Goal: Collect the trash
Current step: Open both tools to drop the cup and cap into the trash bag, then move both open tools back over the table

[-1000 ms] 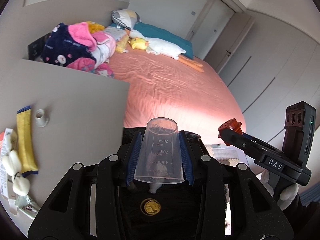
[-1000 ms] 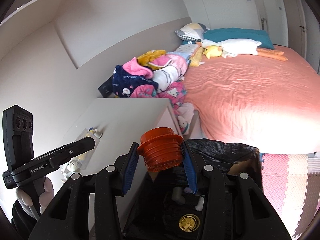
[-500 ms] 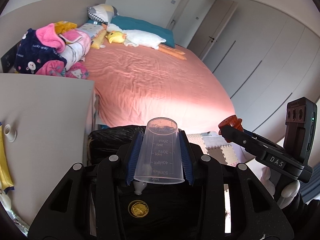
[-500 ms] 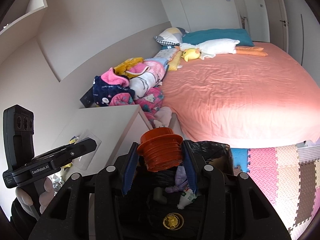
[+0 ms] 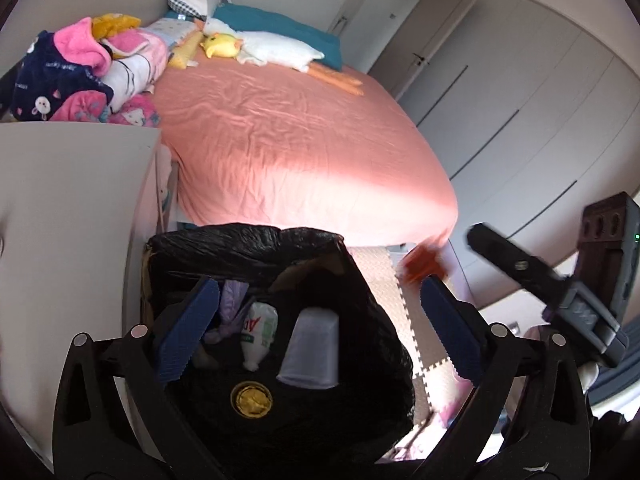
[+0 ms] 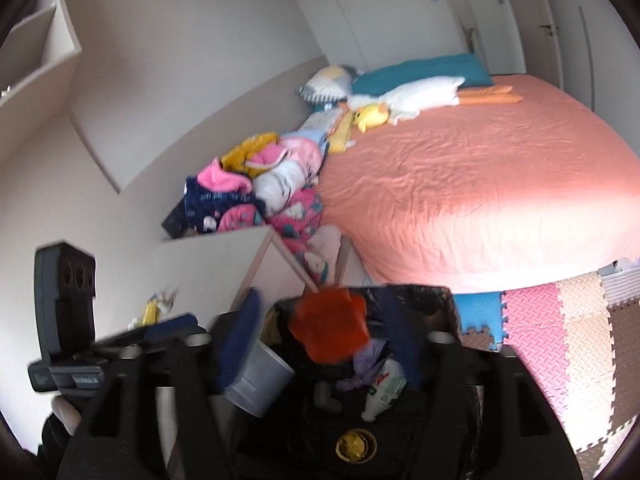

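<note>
My left gripper (image 5: 320,324) is open and empty above a bin lined with a black trash bag (image 5: 240,244). The clear measuring cup (image 5: 310,350) is free of the jaws, over the bag's mouth. A small white bottle (image 5: 258,330) and a purple wrapper (image 5: 232,308) lie inside. In the right wrist view my right gripper (image 6: 344,336) is open over the same bag (image 6: 412,294), and the orange cap (image 6: 330,330) is blurred between its spread jaws. The cup (image 6: 260,380) and white bottle (image 6: 382,386) show there too. The cap also shows as an orange blur in the left wrist view (image 5: 424,264).
A white bedside table (image 5: 68,216) stands left of the bin with trash left on it (image 6: 156,308). A bed with a pink sheet (image 5: 288,152) lies behind, with a heap of clothes (image 5: 80,76) and a plush duck (image 5: 224,44). Foam mats (image 6: 560,320) cover the floor.
Both grippers opened over the bin. The measuring cup left the left jaws and dropped toward the bag. The orange cap came loose from the right jaws.
</note>
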A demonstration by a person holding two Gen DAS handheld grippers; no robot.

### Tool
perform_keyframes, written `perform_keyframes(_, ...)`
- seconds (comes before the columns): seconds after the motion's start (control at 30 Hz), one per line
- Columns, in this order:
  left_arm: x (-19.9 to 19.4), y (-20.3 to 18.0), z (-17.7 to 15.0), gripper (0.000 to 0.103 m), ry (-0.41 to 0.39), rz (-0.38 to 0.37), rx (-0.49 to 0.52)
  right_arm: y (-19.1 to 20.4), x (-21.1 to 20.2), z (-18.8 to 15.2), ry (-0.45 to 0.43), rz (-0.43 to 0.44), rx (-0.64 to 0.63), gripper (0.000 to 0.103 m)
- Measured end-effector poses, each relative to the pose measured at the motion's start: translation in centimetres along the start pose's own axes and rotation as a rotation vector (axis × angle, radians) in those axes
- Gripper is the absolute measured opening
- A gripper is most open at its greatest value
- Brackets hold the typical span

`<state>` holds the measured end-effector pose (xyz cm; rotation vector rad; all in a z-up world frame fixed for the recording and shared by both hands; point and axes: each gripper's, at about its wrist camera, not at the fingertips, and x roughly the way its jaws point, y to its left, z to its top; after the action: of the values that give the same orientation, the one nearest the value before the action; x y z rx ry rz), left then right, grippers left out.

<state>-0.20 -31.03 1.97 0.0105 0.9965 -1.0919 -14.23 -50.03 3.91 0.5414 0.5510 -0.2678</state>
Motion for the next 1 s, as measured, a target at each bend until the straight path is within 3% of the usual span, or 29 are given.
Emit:
perform_keyframes(0.13, -0.3, 0.1, -0.2, 0.097, -0.016, 0.015, -0.003, 0.3, -0.9, 0.4, -0.03, 0.014, -0.02, 0.081)
perform_keyframes(0.5, -2.0, 1.6, -0.6, 0.097, -0.064, 0.044, -0.039, 1.7, -0.1, 0.2, 0.002, 0.053, -0.055, 0.081)
perform_keyframes(1.0, -6.9, 6.2, -2.7, 0.097, -0.151, 0.167, -0.132, 7.6, 3.1, -0.8, 0.084, 0.16, -0.149, 0.081)
